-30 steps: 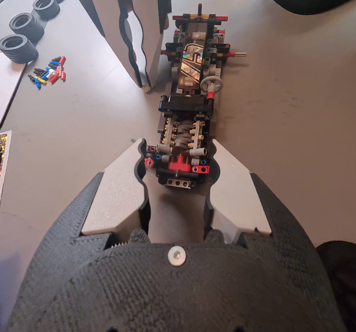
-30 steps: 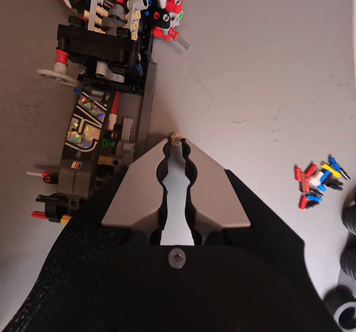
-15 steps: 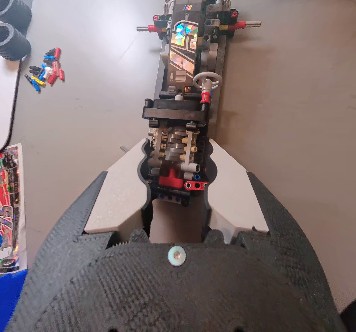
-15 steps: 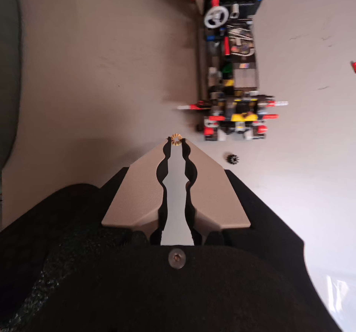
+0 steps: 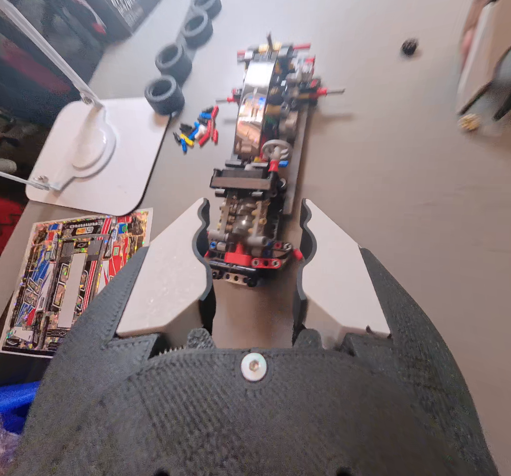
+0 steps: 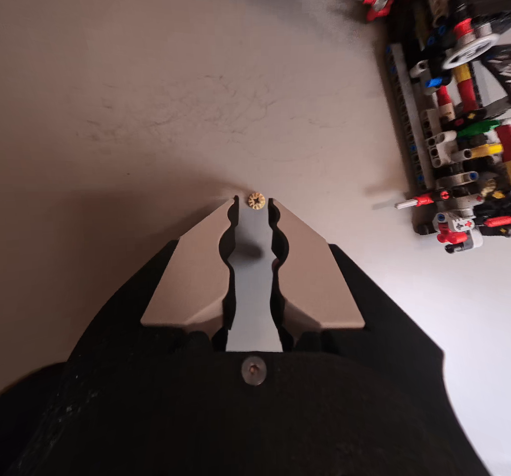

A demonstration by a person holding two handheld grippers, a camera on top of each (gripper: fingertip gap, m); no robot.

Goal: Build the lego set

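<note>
The long black, grey and red lego car chassis [image 5: 257, 180] lies on the grey table, with a grey steering wheel [image 5: 276, 149] at mid-length. My left gripper [image 5: 253, 208] is shut on its near end, one finger on each side. The chassis also shows at the right of the right wrist view [image 6: 448, 131]. My right gripper [image 6: 253, 200] is low over the table and slightly open. A small tan gear [image 6: 256, 201] sits between its fingertips with a thin gap on each side. This gripper shows blurred at the far right of the left wrist view [image 5: 481, 114], the gear [image 5: 467, 122] below its tips.
A small black gear [image 5: 409, 46] lies right of the chassis's far end. Several black tyres [image 5: 164, 95] and a heap of small coloured pins [image 5: 197, 128] lie to the left. A white stand base [image 5: 94, 153], a sticker sheet [image 5: 69, 277] and dark boxes [image 5: 55, 20] fill the left.
My right gripper has swung to the chassis's side, come down near the table and opened a little around the tan gear. The left wrist view has tilted, with the chassis still between its fingers.
</note>
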